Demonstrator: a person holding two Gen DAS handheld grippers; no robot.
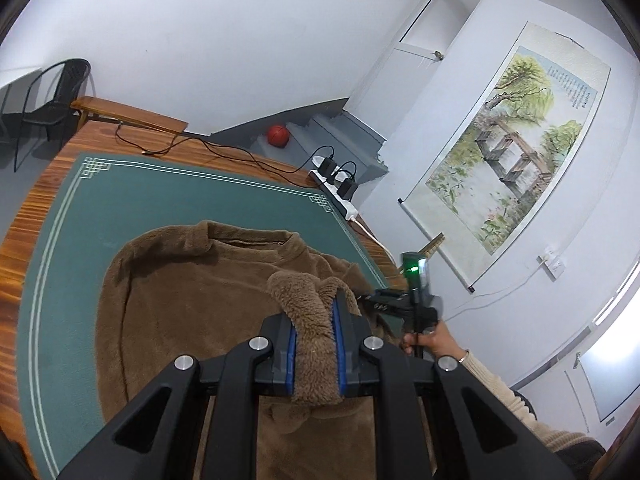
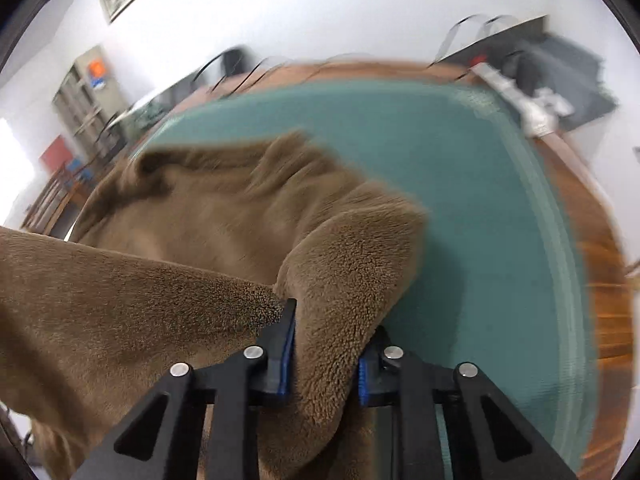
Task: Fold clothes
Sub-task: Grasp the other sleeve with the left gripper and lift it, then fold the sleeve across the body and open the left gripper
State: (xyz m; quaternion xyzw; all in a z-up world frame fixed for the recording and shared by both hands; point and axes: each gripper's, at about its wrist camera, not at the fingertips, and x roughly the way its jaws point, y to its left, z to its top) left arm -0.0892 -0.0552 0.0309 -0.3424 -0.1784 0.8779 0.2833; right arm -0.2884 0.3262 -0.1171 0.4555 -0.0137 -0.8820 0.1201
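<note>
A brown fleece sweater [image 1: 192, 292] lies on a green mat [image 1: 168, 196], neckline at the far side. My left gripper [image 1: 316, 320] is shut on a fold of its near edge and holds it raised above the body. My right gripper [image 2: 324, 344] is shut on another thick fold of the sweater [image 2: 224, 216] and lifts it off the mat [image 2: 480, 208]; that view is blurred by motion. The right gripper also shows in the left wrist view [image 1: 404, 304], held in a hand just right of the sweater.
The mat covers a wooden table [image 1: 24, 216]. A white power strip [image 1: 336, 192] with black plugs and cables lies at the table's far right edge. A black chair [image 1: 52, 96] and a wooden bench [image 1: 128, 112] stand beyond the table.
</note>
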